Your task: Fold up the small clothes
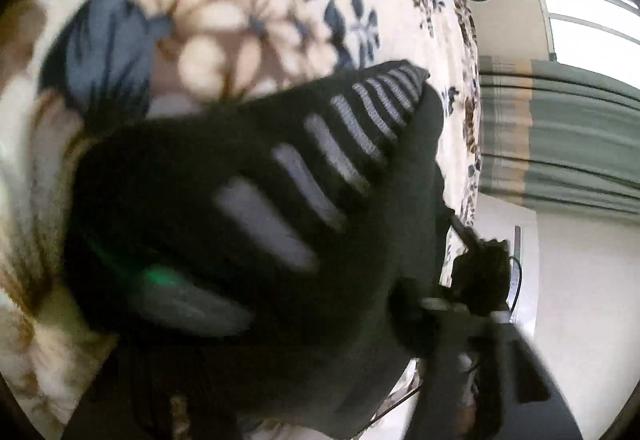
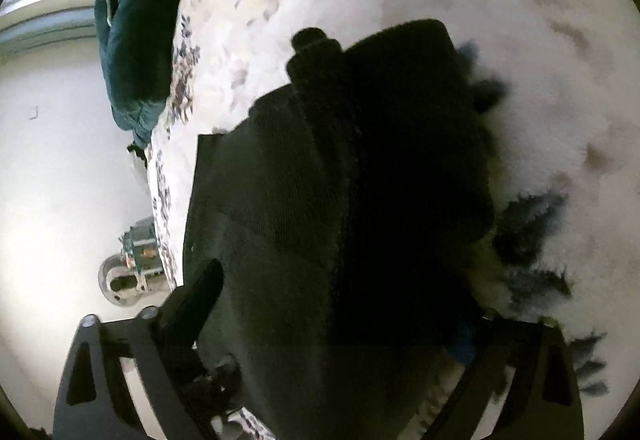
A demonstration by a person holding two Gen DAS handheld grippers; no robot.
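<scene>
Dark knitted garment with grey stripes, laid on the floral fleece bed blanket for folding; right gripper fingers spread astride it; left gripper finger state cannot be told.

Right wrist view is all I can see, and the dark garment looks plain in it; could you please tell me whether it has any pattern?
Observer: Yes. The left wrist view shows a row of grey stripes running across the dark garment.
Operator: Thank you. Is there anything past the edge of the blanket on that side?
Observer: A green curtain hangs just beyond the edge of the floral blanket.
</scene>
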